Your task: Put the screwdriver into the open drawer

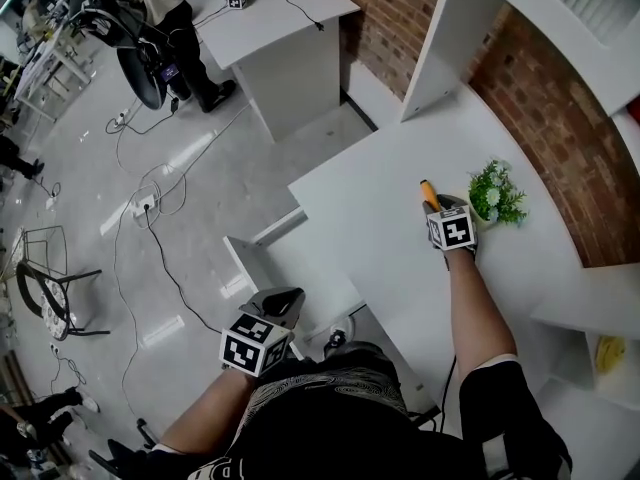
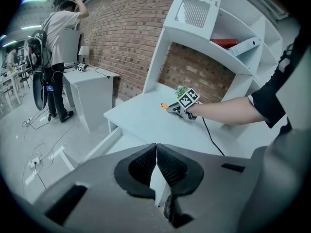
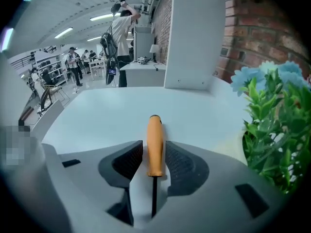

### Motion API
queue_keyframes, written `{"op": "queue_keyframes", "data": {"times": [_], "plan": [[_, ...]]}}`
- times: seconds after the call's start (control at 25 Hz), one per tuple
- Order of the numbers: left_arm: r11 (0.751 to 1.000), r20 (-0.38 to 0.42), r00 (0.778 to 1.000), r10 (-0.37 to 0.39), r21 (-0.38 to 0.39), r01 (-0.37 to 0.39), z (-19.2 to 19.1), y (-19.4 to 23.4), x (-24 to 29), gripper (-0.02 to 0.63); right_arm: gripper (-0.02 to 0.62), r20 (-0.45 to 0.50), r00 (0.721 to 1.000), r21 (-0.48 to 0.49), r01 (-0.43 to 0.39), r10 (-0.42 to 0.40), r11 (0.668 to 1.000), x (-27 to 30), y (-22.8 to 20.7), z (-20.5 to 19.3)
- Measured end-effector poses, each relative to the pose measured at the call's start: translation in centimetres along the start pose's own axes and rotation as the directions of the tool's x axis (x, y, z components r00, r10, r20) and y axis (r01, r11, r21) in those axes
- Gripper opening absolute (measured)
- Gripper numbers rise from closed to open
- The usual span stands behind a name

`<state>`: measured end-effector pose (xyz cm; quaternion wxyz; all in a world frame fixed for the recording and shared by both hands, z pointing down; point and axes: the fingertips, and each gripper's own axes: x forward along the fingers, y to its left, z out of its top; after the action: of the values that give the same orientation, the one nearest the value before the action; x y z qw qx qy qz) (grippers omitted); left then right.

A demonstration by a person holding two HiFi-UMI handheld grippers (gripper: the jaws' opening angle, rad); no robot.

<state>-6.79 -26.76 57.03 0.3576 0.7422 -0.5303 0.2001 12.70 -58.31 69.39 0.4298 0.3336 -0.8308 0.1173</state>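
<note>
at the pick-up step, by the look of it: straddling the screwdriver, lying flat on the white desk beside a small potted plant, with the right gripper, jaws wide, pads just off the orange handle, nothing clamped. next, probably: squeeze on the handle, lift, carry across to the open drawer below the desk's edge, near the left gripper, pinched closed on nothing. all around, brick wall, pale floor strewn with cables.

Backdrop: a brick wall is seen behind white shelving.
Underfoot: the glossy floor is crossed by cables.
Light: ceiling strips are lit.
</note>
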Motion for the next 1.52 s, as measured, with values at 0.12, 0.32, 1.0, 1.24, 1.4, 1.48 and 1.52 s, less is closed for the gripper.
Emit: {"op": "queue_keyframes", "data": {"times": [0.12,0.32,1.0,1.24,1.4,1.48,1.52], "plan": [[1.0,0.003,1.0,-0.001,-0.001,0.001,-0.1,0.3,-0.3,0.018,0.139,-0.006,1.0,0.025,-0.016,0.017,1.0,0.0,0.2,-0.1],[1.0,0.004,1.0,-0.006,0.002,0.006,-0.3,0.4,-0.4,0.018,0.119,-0.03,0.999,0.102,-0.026,0.03,0.994,0.2,0.2,-0.3],[1.0,0.045,0.999,-0.002,-0.03,0.003,-1.2,0.9,-2.8,0.018,0.098,-0.044,0.999,0.097,-0.012,0.016,0.995,-2.0,2.3,-1.0],[0.999,0.063,0.998,-0.01,-0.035,0.013,-1.6,0.6,-3.5,0.018,0.098,-0.005,1.0,0.103,-0.014,0.014,0.995,-4.2,3.6,-1.0],[0.999,0.076,0.997,-0.023,-0.031,0.025,-1.7,0.4,-3.8,0.018,0.098,0.027,0.999,0.105,-0.02,0.017,0.994,-6.0,4.6,-0.9],[0.999,0.082,0.996,-0.027,-0.025,0.03,-1.7,0.2,-4.0,0.018,0.098,0.042,0.999,0.104,-0.025,0.021,0.994,-6.9,5.2,-1.0],[0.999,0.086,0.996,-0.03,-0.021,0.032,-1.7,0.1,-4.1,0.018,0.098,0.049,0.999,0.102,-0.027,0.022,0.994,-7.4,5.5,-1.0]]}}
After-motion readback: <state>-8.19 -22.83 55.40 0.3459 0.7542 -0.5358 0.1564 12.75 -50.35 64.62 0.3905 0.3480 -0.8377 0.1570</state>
